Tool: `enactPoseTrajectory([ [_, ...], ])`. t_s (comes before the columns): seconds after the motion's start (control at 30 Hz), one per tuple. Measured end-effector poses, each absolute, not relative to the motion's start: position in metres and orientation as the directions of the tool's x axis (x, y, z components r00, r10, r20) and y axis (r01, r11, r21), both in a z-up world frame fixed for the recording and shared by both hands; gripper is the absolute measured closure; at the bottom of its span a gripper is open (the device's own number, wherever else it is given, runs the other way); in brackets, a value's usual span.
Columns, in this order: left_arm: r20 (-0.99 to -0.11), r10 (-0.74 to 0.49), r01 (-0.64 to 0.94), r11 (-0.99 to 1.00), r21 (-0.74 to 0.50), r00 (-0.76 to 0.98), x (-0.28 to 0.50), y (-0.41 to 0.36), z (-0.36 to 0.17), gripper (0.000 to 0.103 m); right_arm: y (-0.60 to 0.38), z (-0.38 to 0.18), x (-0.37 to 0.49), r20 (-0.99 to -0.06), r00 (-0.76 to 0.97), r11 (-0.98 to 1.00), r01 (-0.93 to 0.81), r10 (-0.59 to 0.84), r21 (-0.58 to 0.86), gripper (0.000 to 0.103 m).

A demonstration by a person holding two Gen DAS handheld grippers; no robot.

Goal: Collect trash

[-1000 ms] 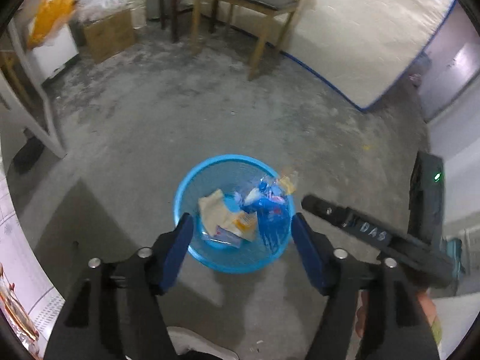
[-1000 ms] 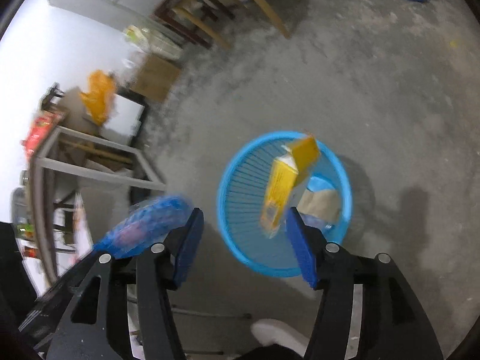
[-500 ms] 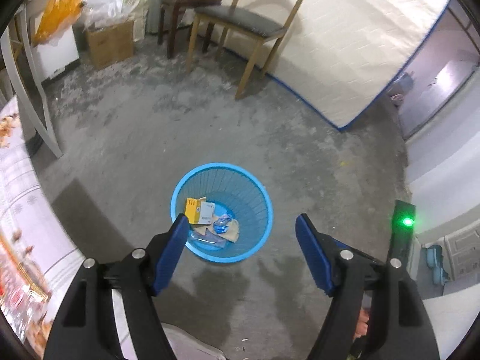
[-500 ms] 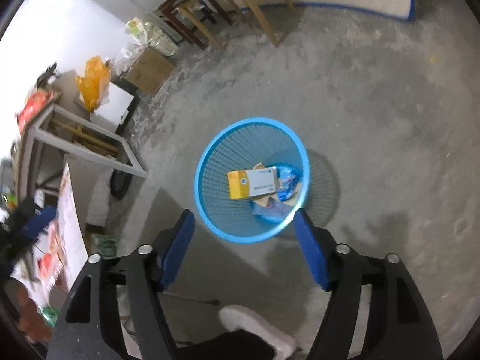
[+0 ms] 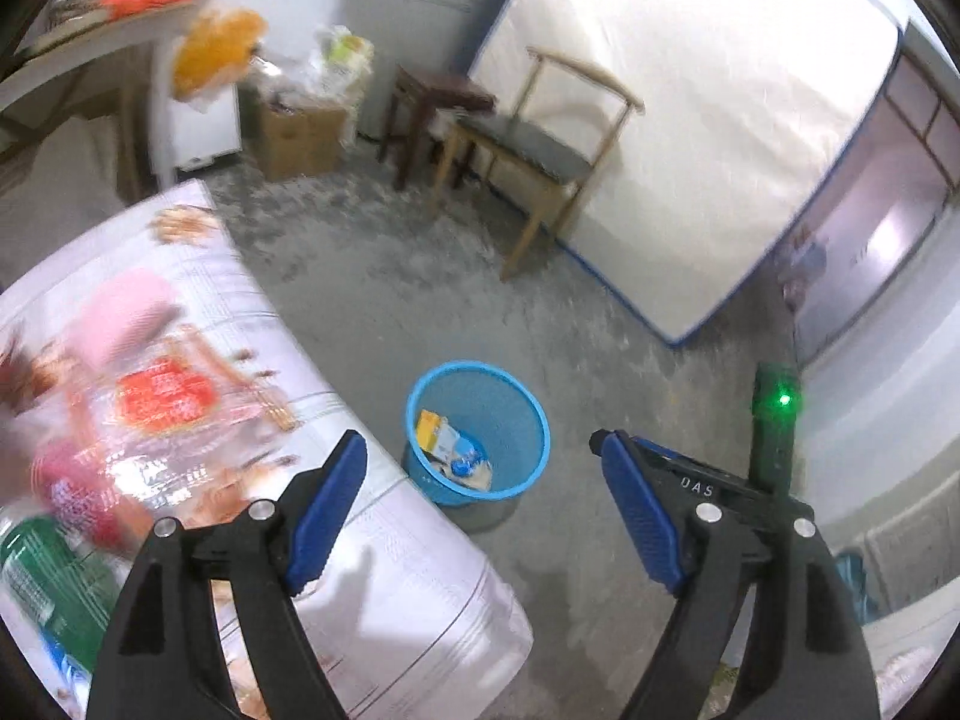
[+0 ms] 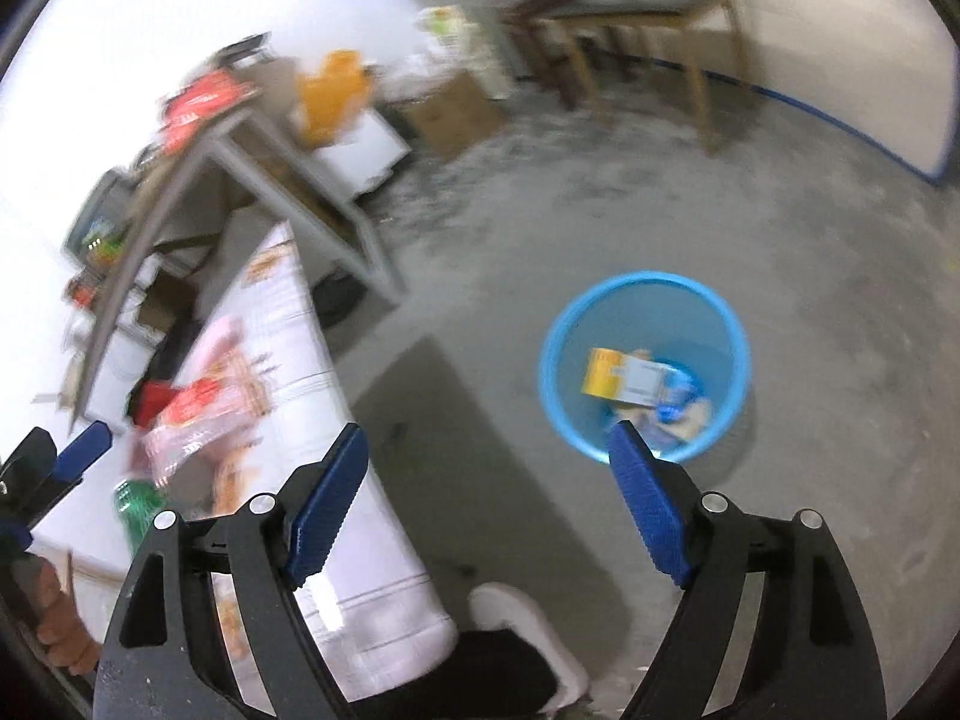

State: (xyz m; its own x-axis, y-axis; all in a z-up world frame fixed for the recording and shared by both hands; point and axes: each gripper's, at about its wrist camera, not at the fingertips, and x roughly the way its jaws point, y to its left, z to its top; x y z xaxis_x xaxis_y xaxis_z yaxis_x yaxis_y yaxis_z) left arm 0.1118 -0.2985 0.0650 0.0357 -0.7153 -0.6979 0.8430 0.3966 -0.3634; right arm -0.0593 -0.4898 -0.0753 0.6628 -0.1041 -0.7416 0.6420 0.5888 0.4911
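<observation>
Blue bin (image 6: 645, 363) — trash inside

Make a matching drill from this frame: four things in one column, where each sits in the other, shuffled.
Things:
1. blue bin
2. yellow box
3. green bottle
4. wooden chair

Places:
A. on the white-covered table
B. against the leaning mattress
C. on the concrete floor beside the table
D. inside the bin

Pairs: 1-C, 2-D, 3-A, 4-B

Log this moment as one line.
left hand-held gripper: open, empty | right hand-held gripper: open, empty | blue bin: holds trash | table: wrappers remain
</observation>
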Motion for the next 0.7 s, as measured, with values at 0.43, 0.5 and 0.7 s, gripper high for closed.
enactPoseTrajectory([
  [0.43,-0.536,-0.729,0.438,0.684,-0.584,0.425,0.227,-0.041,0.079,0.020,-0.404,-0.023,0.012,-0.673,0.734,0.752,0.391,0.093,0.531,0.025],
  [0.5,-0.515,-0.741,0.315,0.658,-0.684,0.430,0.252,-0.005,0.065,0.020,-0.391,-0.018,0.023,-0.664,0.737,0.765,0.357,0.122,0.536,0.025],
  [0.7,-0.474,-0.792,0.099,0.546,-0.832,0.384,0.301,0.039,0.017,0.020,-0.360,-0.011,0.048,-0.659,0.729,0.777,0.301,0.186,0.552,0.025],
])
